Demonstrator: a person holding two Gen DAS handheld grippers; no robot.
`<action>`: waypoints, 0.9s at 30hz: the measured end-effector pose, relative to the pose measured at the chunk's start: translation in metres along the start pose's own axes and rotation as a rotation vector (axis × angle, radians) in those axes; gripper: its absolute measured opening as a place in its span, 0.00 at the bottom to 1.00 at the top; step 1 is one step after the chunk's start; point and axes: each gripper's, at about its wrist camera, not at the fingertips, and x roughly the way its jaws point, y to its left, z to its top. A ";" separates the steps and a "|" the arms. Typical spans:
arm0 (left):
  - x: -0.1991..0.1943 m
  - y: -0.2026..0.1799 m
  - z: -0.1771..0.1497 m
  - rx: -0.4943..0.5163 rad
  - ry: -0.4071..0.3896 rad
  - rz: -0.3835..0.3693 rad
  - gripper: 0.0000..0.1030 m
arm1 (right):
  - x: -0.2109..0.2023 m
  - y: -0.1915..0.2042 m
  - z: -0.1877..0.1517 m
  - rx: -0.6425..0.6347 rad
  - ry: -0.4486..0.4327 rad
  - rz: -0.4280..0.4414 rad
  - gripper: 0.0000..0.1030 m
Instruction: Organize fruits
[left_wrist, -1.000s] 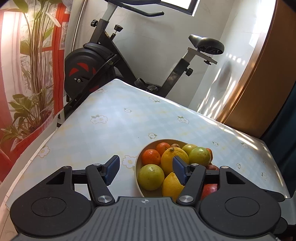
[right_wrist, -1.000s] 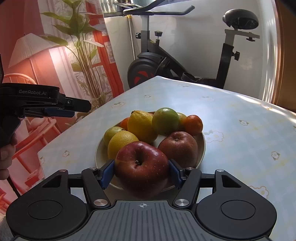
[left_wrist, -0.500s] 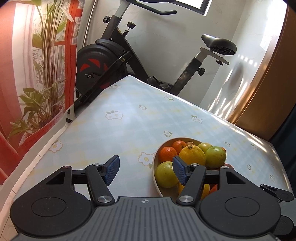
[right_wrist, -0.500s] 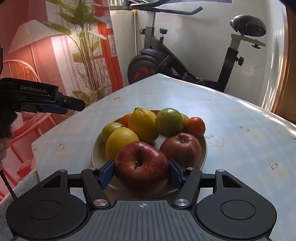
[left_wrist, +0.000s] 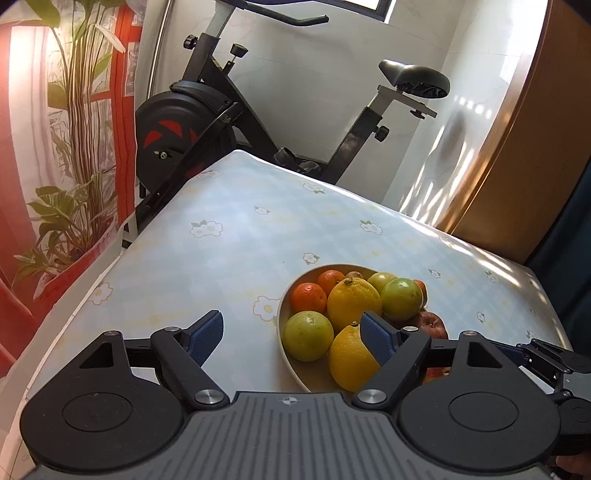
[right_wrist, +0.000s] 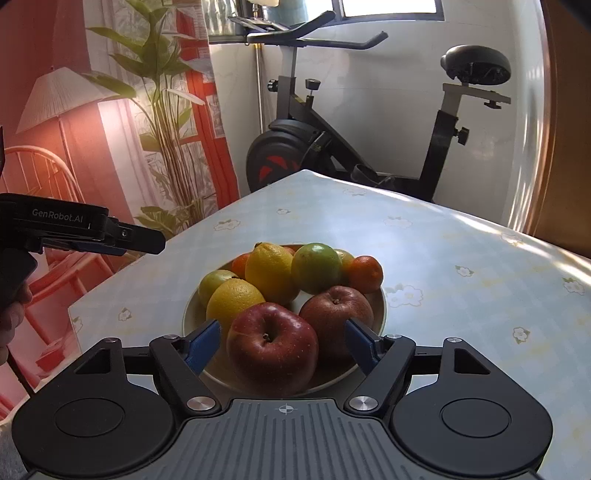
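Note:
A cream bowl (right_wrist: 382, 306) on the flowered tablecloth holds lemons, green citrus, tangerines and two red apples. The nearer red apple (right_wrist: 271, 347) rests at the bowl's front. My right gripper (right_wrist: 282, 326) straddles it with its jaws opening, and both blue pads (right_wrist: 207, 338) stand clear of the skin. In the left wrist view, my left gripper (left_wrist: 291, 318) hovers over the bowl's left rim (left_wrist: 280, 314), jaws opening and nothing between them. Its right pad (left_wrist: 376, 334) sits in front of a lemon (left_wrist: 349, 360). A green citrus (left_wrist: 307, 335) lies beside that lemon.
An exercise bike (left_wrist: 207, 122) stands past the table's far edge. A potted plant (left_wrist: 70, 206) and a red wall lie to the left, a wooden door (left_wrist: 517, 147) to the right. Bare tablecloth (left_wrist: 221, 240) stretches left of and beyond the bowl.
The right jaws spread and let go of the red apple, which stays in the bowl. The left jaws also widened, still empty. The right gripper drew back a little.

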 end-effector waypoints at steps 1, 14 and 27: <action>-0.002 -0.005 0.000 0.021 0.005 0.004 0.82 | -0.006 -0.005 0.002 0.008 -0.011 -0.013 0.80; -0.069 -0.054 0.011 0.177 -0.075 0.002 1.00 | -0.088 -0.033 0.039 0.048 -0.048 -0.159 1.00; -0.143 -0.104 0.012 0.246 -0.203 -0.029 1.00 | -0.178 0.000 0.042 0.077 -0.149 -0.250 1.00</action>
